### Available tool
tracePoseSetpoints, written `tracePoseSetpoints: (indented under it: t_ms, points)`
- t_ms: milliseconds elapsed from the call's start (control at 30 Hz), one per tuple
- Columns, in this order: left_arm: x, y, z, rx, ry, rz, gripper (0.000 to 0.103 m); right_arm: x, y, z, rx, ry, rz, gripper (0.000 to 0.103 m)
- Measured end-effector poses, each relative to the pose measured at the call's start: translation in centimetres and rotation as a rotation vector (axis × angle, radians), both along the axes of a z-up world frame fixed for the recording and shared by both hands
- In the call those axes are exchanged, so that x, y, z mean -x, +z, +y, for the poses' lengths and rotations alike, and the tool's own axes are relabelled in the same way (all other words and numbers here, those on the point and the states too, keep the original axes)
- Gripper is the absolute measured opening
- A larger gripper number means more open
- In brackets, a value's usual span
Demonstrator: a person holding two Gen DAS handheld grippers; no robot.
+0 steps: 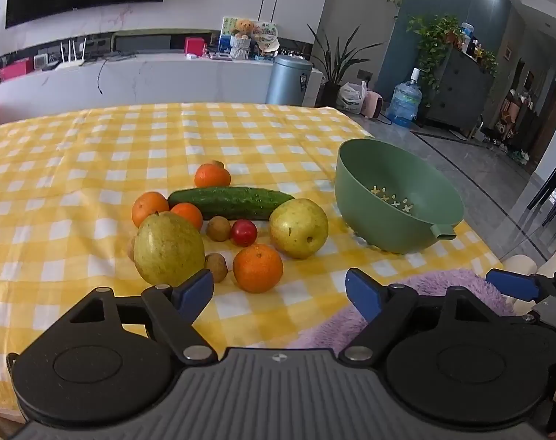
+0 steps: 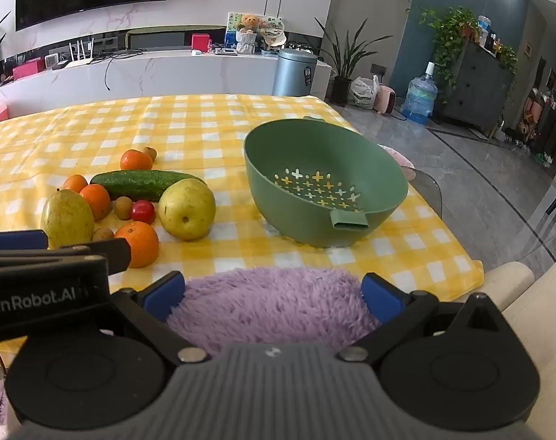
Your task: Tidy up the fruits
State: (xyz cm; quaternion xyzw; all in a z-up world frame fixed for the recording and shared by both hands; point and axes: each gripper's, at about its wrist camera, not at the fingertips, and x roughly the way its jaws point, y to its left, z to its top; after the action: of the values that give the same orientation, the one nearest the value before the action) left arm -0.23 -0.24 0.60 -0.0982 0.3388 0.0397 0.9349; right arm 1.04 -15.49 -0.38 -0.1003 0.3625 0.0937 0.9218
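A pile of produce lies on the yellow checked tablecloth (image 1: 94, 154): two yellow-green pears (image 1: 167, 249) (image 1: 299, 228), several oranges (image 1: 257, 267), a cucumber (image 1: 231, 201), a red cherry tomato (image 1: 243, 233) and small brown fruits (image 1: 219, 228). To its right stands a green strainer bowl (image 1: 395, 194) (image 2: 325, 183) with nothing in it. My left gripper (image 1: 279, 291) stands open just short of the near orange, holding nothing. My right gripper (image 2: 274, 295) is open over a purple fluffy cushion (image 2: 274, 304), in front of the bowl and apart from it.
The table's right edge drops to a grey tiled floor (image 2: 479, 183). Cream chair backs (image 2: 534, 311) stand at the near right corner. Beyond the table are a white counter (image 1: 149, 77), a blue bin (image 1: 289, 80) and a water jug (image 1: 404, 104).
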Motion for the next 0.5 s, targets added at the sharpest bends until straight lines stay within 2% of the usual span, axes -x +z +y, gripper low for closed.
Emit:
tracePoseSetpoints:
  t_ms: [33, 167, 500]
  points:
    - [0.03, 0.2, -0.13, -0.006, -0.002, 0.0, 0.095, 0.0, 0.01, 0.0, -0.001, 0.001, 0.001, 0.099]
    - [0.21, -0.16, 0.55, 0.047, -0.002, 0.014, 0.095, -0.08, -0.04, 0.0, -0.001, 0.0, 0.001, 0.099]
    - [-0.3, -0.64, 0.28, 0.046, 0.002, 0.023, 0.096, 0.0, -0.03, -0.13, -0.002, -0.002, -0.004, 0.099]
